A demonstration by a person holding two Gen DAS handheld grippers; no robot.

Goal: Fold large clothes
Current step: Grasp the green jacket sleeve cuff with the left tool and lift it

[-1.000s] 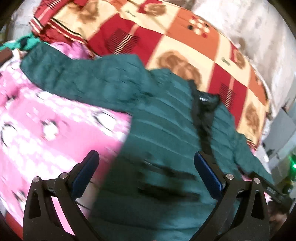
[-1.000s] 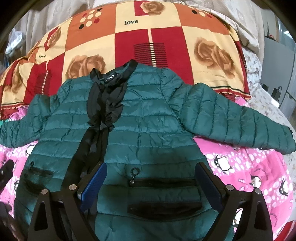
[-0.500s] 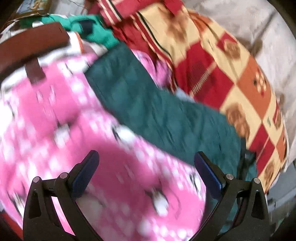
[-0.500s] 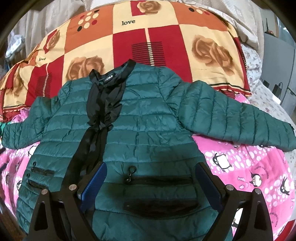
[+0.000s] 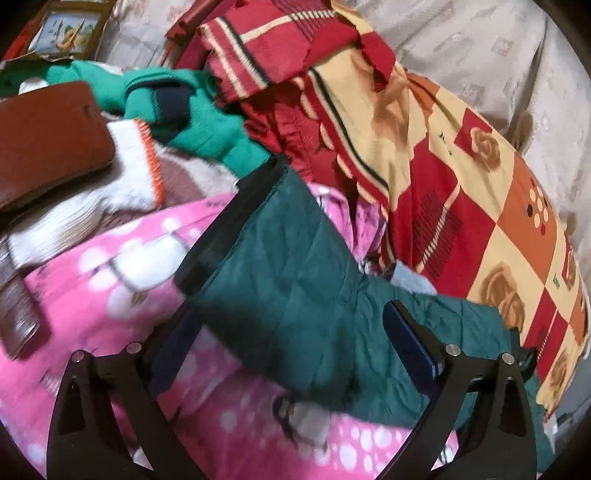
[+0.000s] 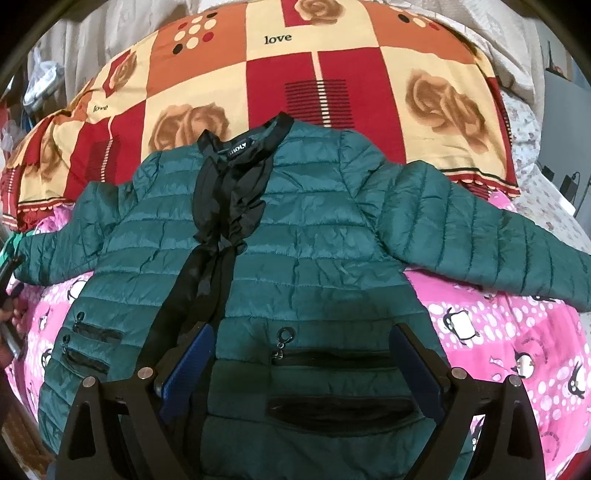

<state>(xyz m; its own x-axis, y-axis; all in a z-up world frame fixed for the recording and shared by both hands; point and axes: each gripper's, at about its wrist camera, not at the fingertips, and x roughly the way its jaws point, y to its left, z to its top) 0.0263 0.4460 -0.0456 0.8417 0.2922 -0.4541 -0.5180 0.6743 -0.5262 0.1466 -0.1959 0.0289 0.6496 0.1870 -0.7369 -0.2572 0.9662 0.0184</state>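
A dark green quilted jacket [image 6: 306, 251] lies face up on a pink penguin blanket [image 6: 498, 332], collar away from me, both sleeves spread out. Its black front placket [image 6: 207, 266] runs down the middle and zip pockets sit low on the front. My right gripper [image 6: 299, 369] hangs open above the jacket's lower front, holding nothing. In the left wrist view the jacket's sleeve [image 5: 295, 295] with its black cuff [image 5: 229, 225] lies between the open fingers of my left gripper [image 5: 291, 354]; whether they touch it is unclear.
A red, orange and cream rose-patterned quilt [image 6: 295, 74] lies behind the jacket. Left of the sleeve sit a bright green garment [image 5: 207, 122], a white and brown knit [image 5: 110, 192] and a brown leather piece [image 5: 44, 140]. A framed picture [image 5: 66, 26] stands far left.
My left gripper has swung left from the jacket's body out to the sleeve cuff. The right gripper has eased slightly forward over the jacket's lower front.
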